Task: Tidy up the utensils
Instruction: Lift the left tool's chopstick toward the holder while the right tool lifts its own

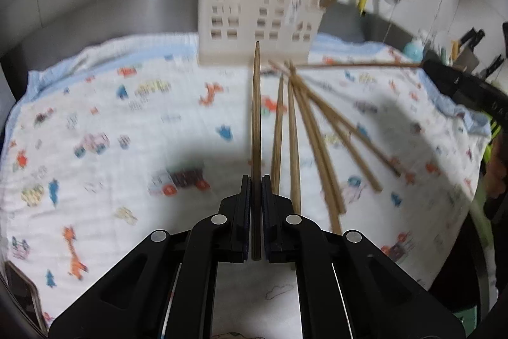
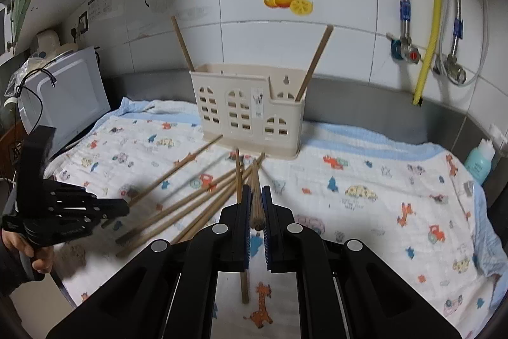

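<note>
My left gripper (image 1: 256,180): black jaws pinched on one slim tapered wooden chopstick (image 1: 256,116), fine grain lines along it, tip aimed at the holder. My right gripper (image 2: 256,189): jaws pressed on another round-ended chopstick (image 2: 256,202). I count several loose chopsticks (image 2: 177,205) fanned flat on the quilted cloth (image 2: 381,180), soft white cotton with small cartoon prints and a pale blue border. Beige plastic holder (image 2: 247,113), house-shaped with window cutouts, stands upright at the cloth's far edge; two sticks lean in it already. Glossy tiled wall (image 2: 349,37) behind.
</note>
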A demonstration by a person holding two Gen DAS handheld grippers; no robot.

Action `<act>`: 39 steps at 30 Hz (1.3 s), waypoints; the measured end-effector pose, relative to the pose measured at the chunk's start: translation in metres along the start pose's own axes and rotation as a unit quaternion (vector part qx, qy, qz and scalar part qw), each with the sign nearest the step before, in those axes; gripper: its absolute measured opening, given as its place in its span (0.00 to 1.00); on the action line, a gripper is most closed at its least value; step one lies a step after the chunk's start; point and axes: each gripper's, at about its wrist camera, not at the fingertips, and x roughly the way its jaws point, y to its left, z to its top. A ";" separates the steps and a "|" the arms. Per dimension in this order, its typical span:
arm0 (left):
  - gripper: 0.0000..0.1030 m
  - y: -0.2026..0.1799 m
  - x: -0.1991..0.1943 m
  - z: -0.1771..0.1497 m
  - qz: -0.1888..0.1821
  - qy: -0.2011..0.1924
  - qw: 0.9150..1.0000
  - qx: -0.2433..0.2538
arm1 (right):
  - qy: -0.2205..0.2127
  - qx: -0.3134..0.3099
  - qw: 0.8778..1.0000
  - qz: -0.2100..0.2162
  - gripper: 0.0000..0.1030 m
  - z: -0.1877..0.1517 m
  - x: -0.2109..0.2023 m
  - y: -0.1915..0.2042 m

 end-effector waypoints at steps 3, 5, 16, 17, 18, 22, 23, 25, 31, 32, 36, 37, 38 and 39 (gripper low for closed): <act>0.06 -0.001 -0.015 0.012 -0.015 -0.023 1.000 0.002 | -0.011 -0.003 1.000 0.002 0.06 0.010 -0.003 0.003; 0.06 -0.004 -0.022 0.020 -0.013 -0.029 0.999 0.008 | -0.017 -0.006 1.000 0.003 0.06 0.016 -0.005 0.005; 0.06 0.000 -0.027 0.024 -0.010 -0.024 1.000 0.013 | -0.028 -0.012 1.000 0.003 0.06 0.028 -0.008 0.009; 0.06 -0.001 -0.027 0.025 -0.010 -0.023 1.000 0.014 | -0.028 -0.012 1.000 0.003 0.06 0.028 -0.008 0.009; 0.06 0.000 -0.028 0.026 -0.008 -0.024 1.000 0.013 | -0.028 -0.013 1.000 0.003 0.06 0.028 -0.008 0.009; 0.06 0.003 -0.032 0.032 -0.011 -0.029 1.000 0.005 | -0.029 -0.012 0.999 0.003 0.06 0.029 -0.008 0.010; 0.06 0.003 -0.033 0.033 -0.015 -0.029 0.999 0.005 | -0.029 -0.012 0.999 0.003 0.06 0.029 -0.008 0.010; 0.06 0.003 -0.036 0.035 -0.015 -0.031 0.999 0.005 | -0.030 -0.013 0.999 0.003 0.06 0.030 -0.008 0.009; 0.06 0.006 -0.051 0.047 -0.009 -0.051 0.999 0.006 | -0.031 -0.011 0.999 0.001 0.06 0.029 -0.009 0.007; 0.06 0.007 -0.053 0.049 -0.009 -0.053 0.999 0.005 | -0.031 -0.010 0.999 0.001 0.06 0.029 -0.009 0.006; 0.06 0.009 -0.054 0.059 -0.005 -0.052 0.999 0.004 | -0.032 -0.011 0.999 0.002 0.06 0.029 -0.010 0.006; 0.06 0.009 -0.054 0.063 -0.005 -0.049 0.999 0.005 | -0.033 -0.012 0.999 0.002 0.06 0.029 -0.010 0.006; 0.06 0.010 -0.053 0.067 -0.005 -0.044 0.999 0.004 | -0.033 -0.012 0.999 0.002 0.06 0.030 -0.010 0.006; 0.06 0.011 -0.052 0.071 -0.005 -0.037 0.999 0.005 | -0.034 -0.012 0.999 0.002 0.06 0.031 -0.011 0.006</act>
